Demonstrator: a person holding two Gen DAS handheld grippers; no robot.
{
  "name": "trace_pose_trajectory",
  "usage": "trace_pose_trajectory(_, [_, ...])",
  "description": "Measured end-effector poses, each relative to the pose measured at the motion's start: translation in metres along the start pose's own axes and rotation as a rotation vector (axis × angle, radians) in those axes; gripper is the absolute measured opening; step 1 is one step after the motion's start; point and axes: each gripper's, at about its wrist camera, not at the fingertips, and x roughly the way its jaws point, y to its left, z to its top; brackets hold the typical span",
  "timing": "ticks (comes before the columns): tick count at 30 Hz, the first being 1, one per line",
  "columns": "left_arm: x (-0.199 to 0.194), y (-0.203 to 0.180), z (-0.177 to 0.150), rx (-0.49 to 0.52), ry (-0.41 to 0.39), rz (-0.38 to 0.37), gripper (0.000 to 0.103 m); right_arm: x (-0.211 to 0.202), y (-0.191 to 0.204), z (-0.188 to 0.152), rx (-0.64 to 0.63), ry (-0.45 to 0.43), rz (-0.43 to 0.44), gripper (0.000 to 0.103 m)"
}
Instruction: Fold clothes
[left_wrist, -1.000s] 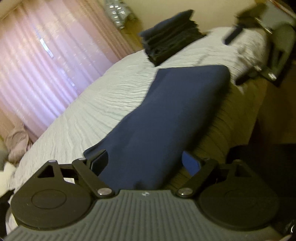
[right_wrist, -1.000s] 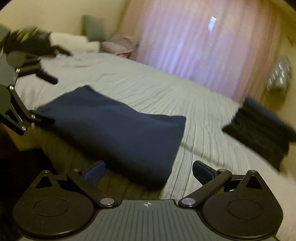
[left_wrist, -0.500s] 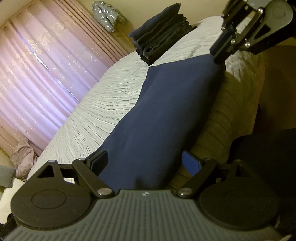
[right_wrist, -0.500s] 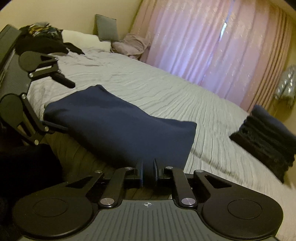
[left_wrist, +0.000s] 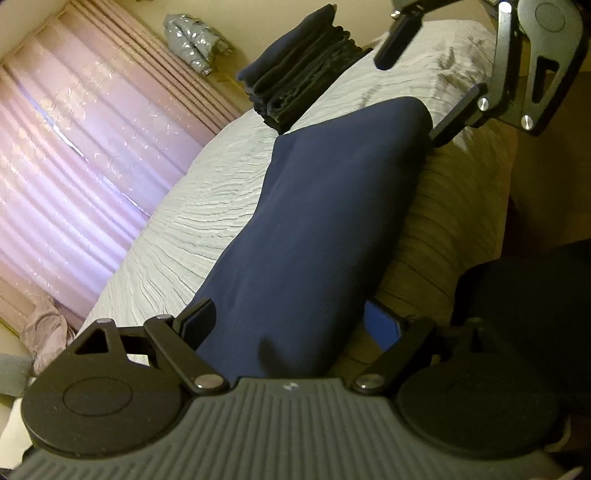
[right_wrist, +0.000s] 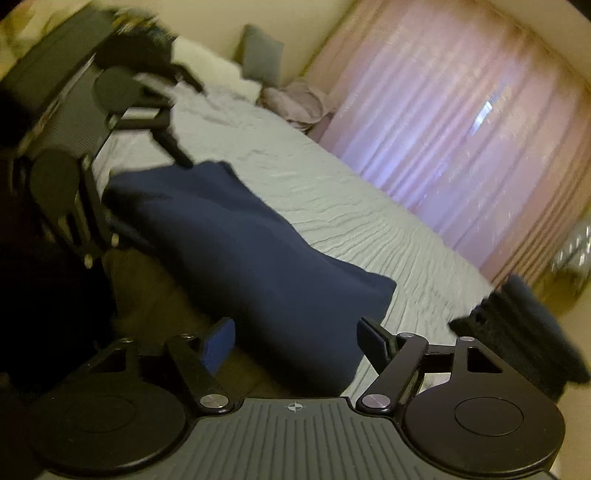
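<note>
A folded navy cloth (left_wrist: 325, 206) (right_wrist: 240, 251) lies lengthwise along the near edge of the bed (left_wrist: 184, 221). My left gripper (left_wrist: 291, 325) stands open astride one end of the cloth, a finger on each side; from the right wrist it shows at the far left (right_wrist: 155, 199). My right gripper (right_wrist: 295, 339) is at the other end with its jaws opening. The cloth's corner lies between its fingers, and the pads are clear of it. From the left wrist it hangs at the top right (left_wrist: 413, 92).
A stack of folded dark clothes (left_wrist: 306, 74) (right_wrist: 524, 332) sits further along the bed. Pink curtains (left_wrist: 74, 166) (right_wrist: 461, 147) hang behind. A grey pillow (right_wrist: 262, 55), a pinkish heap (right_wrist: 295, 99) and dark garments (right_wrist: 147, 48) lie at the bed's head. Something dark (left_wrist: 535, 295) stands beside the bed.
The right gripper went from wide open to shut and has opened again. Both grippers sank a little toward the cloth and rolled. The right gripper came into the left wrist view.
</note>
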Motion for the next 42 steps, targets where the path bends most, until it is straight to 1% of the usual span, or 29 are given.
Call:
trace_pose_trajectory(7, [0.005, 0.002, -0.003, 0.007, 0.007, 0.0, 0.085, 0.035, 0.026, -0.001, -0.322, 0.077, -0.051, 0.074])
trace_pose_trajectory(9, [0.005, -0.001, -0.002, 0.034, 0.006, 0.007, 0.085, 0.049, 0.029, -0.003, -0.381, 0.106, -0.072, 0.074])
trace_pose_trajectory(11, [0.006, -0.006, -0.002, 0.08, 0.002, 0.018, 0.085, 0.061, 0.03, -0.004, -0.428, 0.126, -0.075, 0.074])
trace_pose_trajectory(12, [0.007, -0.009, -0.001, 0.105, 0.001, 0.023, 0.085, 0.065, 0.028, -0.004, -0.434, 0.123, -0.071, 0.074])
trace_pose_trajectory(13, [0.008, -0.011, 0.0, 0.13, 0.001, 0.03, 0.085, 0.067, 0.026, -0.001, -0.434, 0.12, -0.067, 0.068])
trace_pose_trajectory(14, [0.01, -0.013, 0.0, 0.153, 0.002, 0.038, 0.085, 0.067, 0.022, 0.001, -0.417, 0.113, -0.065, 0.049])
trace_pose_trajectory(15, [0.012, -0.014, 0.001, 0.175, 0.005, 0.049, 0.085, 0.065, 0.017, 0.004, -0.387, 0.103, -0.065, 0.047])
trace_pose_trajectory(19, [0.028, -0.018, 0.004, 0.267, 0.035, 0.077, 0.081, 0.066, 0.004, 0.006, -0.299, 0.093, -0.057, 0.047])
trace_pose_trajectory(20, [0.031, -0.016, 0.005, 0.274, 0.041, 0.067, 0.075, 0.067, 0.004, 0.004, -0.292, 0.094, -0.057, 0.047])
trace_pose_trajectory(21, [0.034, -0.014, 0.006, 0.273, 0.047, 0.052, 0.067, 0.068, 0.006, 0.002, -0.292, 0.094, -0.06, 0.047])
trace_pose_trajectory(22, [0.036, -0.01, 0.008, 0.257, 0.049, 0.031, 0.062, 0.069, 0.007, 0.0, -0.292, 0.095, -0.062, 0.047])
trace_pose_trajectory(23, [0.036, -0.008, 0.01, 0.249, 0.047, 0.02, 0.052, 0.069, 0.009, -0.001, -0.295, 0.092, -0.068, 0.048])
trace_pose_trajectory(24, [0.035, -0.006, 0.011, 0.245, 0.041, 0.014, 0.04, 0.069, 0.01, -0.001, -0.298, 0.087, -0.075, 0.052])
trace_pose_trajectory(25, [0.034, -0.003, 0.012, 0.237, 0.035, 0.008, 0.037, 0.069, 0.012, -0.001, -0.299, 0.079, -0.079, 0.07])
trace_pose_trajectory(26, [0.033, 0.0, 0.013, 0.227, 0.032, 0.002, 0.035, 0.069, 0.014, -0.001, -0.303, 0.067, -0.077, 0.084])
trace_pose_trajectory(27, [0.033, 0.004, 0.014, 0.218, 0.031, -0.005, 0.035, 0.069, 0.017, -0.001, -0.31, 0.054, -0.073, 0.086])
trace_pose_trajectory(29, [0.033, 0.009, 0.016, 0.205, 0.026, -0.015, 0.035, 0.076, 0.022, 0.001, -0.34, 0.052, -0.07, 0.086])
trace_pose_trajectory(31, [0.034, 0.014, 0.017, 0.19, 0.021, -0.023, 0.035, 0.089, 0.024, 0.005, -0.375, 0.061, -0.088, 0.085])
trace_pose_trajectory(34, [0.034, 0.021, 0.017, 0.179, 0.014, -0.03, 0.035, 0.113, 0.018, 0.011, -0.392, 0.088, -0.126, 0.085])
trace_pose_trajectory(35, [0.033, 0.021, 0.018, 0.18, 0.012, -0.028, 0.035, 0.121, 0.016, 0.012, -0.407, 0.102, -0.134, 0.081])
trace_pose_trajectory(36, [0.032, 0.021, 0.019, 0.18, 0.009, -0.025, 0.037, 0.125, 0.015, 0.013, -0.421, 0.109, -0.133, 0.076])
trace_pose_trajectory(37, [0.033, 0.02, 0.02, 0.184, 0.009, -0.02, 0.039, 0.128, 0.014, 0.013, -0.432, 0.112, -0.127, 0.066])
trace_pose_trajectory(39, [0.037, 0.017, 0.02, 0.201, 0.018, -0.008, 0.05, 0.134, 0.013, 0.013, -0.459, 0.116, -0.118, 0.062])
trace_pose_trajectory(41, [0.041, 0.009, 0.019, 0.228, 0.031, -0.007, 0.051, 0.14, 0.014, 0.009, -0.489, 0.12, -0.108, 0.054])
trace_pose_trajectory(42, [0.042, 0.005, 0.018, 0.241, 0.038, -0.006, 0.049, 0.143, 0.012, 0.007, -0.489, 0.119, -0.102, 0.053])
